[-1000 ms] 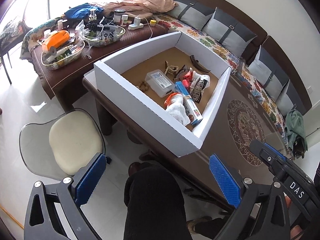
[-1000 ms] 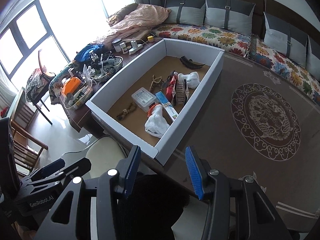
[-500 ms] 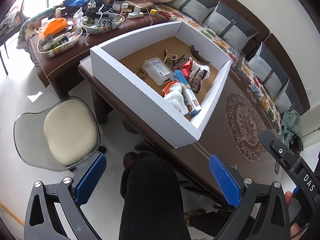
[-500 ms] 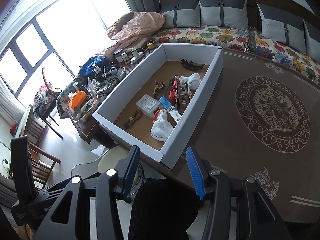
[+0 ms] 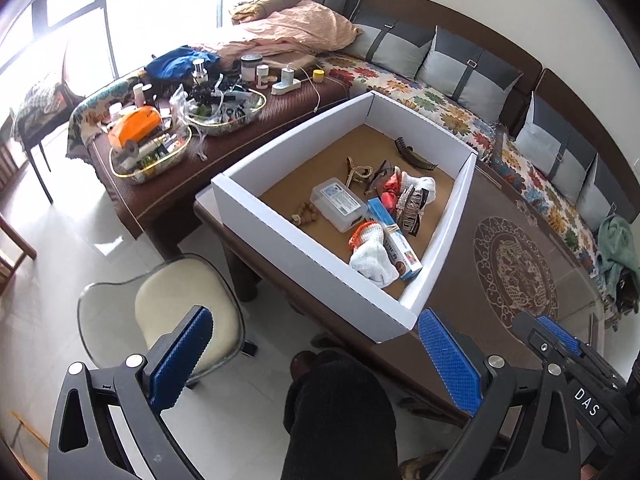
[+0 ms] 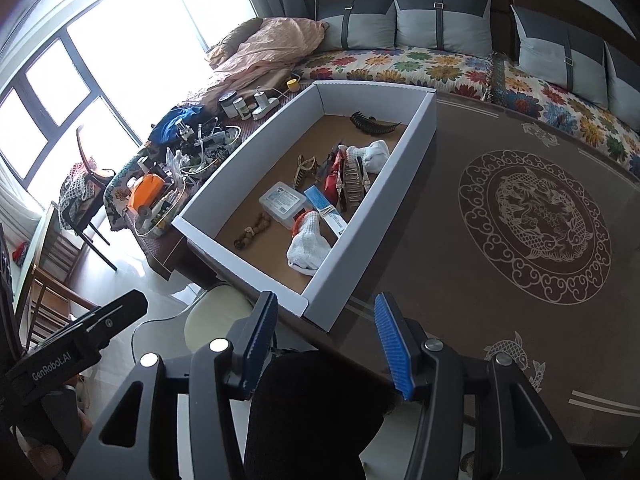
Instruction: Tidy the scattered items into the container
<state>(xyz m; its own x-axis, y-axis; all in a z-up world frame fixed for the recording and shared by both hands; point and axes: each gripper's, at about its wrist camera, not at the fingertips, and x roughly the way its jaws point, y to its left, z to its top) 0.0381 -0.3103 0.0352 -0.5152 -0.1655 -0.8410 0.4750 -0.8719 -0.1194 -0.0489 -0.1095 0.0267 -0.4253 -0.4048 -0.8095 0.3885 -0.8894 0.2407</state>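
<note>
White card walls are standing ahead of both claws; the container (image 5: 352, 276) is sitting on the bench (image 6: 460, 280) with every small item inside it; the clear plastic case (image 5: 340, 204), the white sock (image 5: 374, 262), the blue carton (image 5: 396, 240), the beads (image 6: 252, 232) and the dark comb (image 6: 374, 125) at the far end are all lying on its brown floor; the bench surface right of the container is showing only its printed medallion. Your left claw (image 5: 316, 360) is hanging spread and empty, near the container's closest corner; your right claw (image 6: 326, 344) is likewise spread and holding nothing. So the tidying is looking finished as far as these views are reaching; you are best keeping both claws clear of the rim and checking beyond the frame for strays before lowering them.
</note>
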